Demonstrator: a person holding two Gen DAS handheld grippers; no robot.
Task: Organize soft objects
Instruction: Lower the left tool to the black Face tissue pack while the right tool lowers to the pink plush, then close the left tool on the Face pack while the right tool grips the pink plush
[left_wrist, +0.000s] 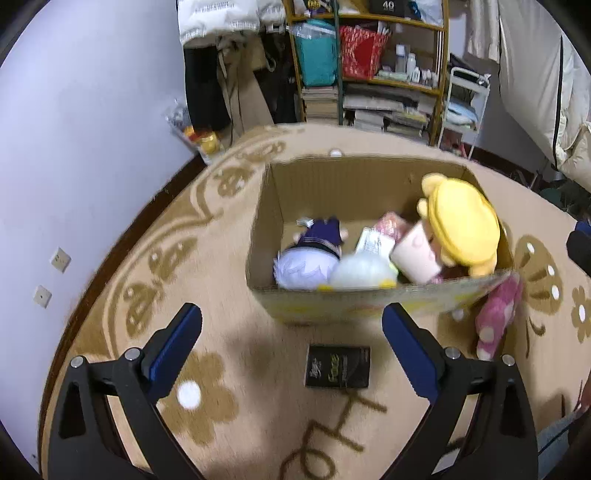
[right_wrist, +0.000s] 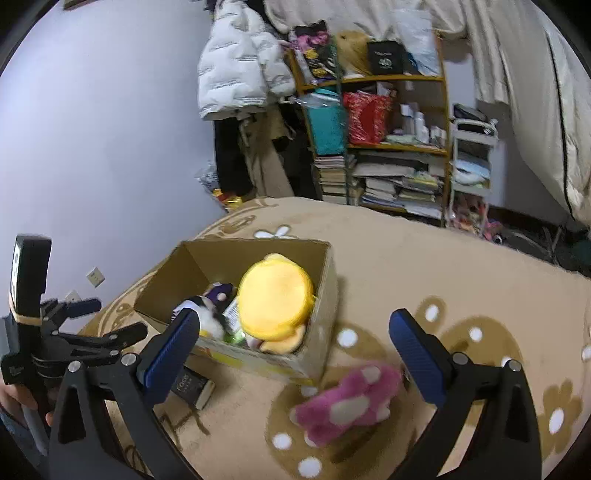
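Note:
A cardboard box (left_wrist: 321, 173) stands on the beige rug and holds several soft toys: a yellow plush (left_wrist: 463, 223), a purple-haired doll (left_wrist: 308, 254), a pale green plush (left_wrist: 364, 271). It also shows in the right wrist view (right_wrist: 323, 321), with the yellow plush (right_wrist: 275, 299) on top. A pink spotted plush (right_wrist: 349, 400) lies on the rug outside the box's near right corner; in the left wrist view it (left_wrist: 496, 317) leans by the box. My left gripper (left_wrist: 291, 332) is open and empty before the box. My right gripper (right_wrist: 293, 339) is open and empty above the pink plush.
A small black box (left_wrist: 338, 365) lies on the rug in front of the cardboard box. A cluttered bookshelf (right_wrist: 384, 147) and hanging clothes stand at the back wall. The left gripper's body (right_wrist: 44, 332) shows at the left of the right wrist view.

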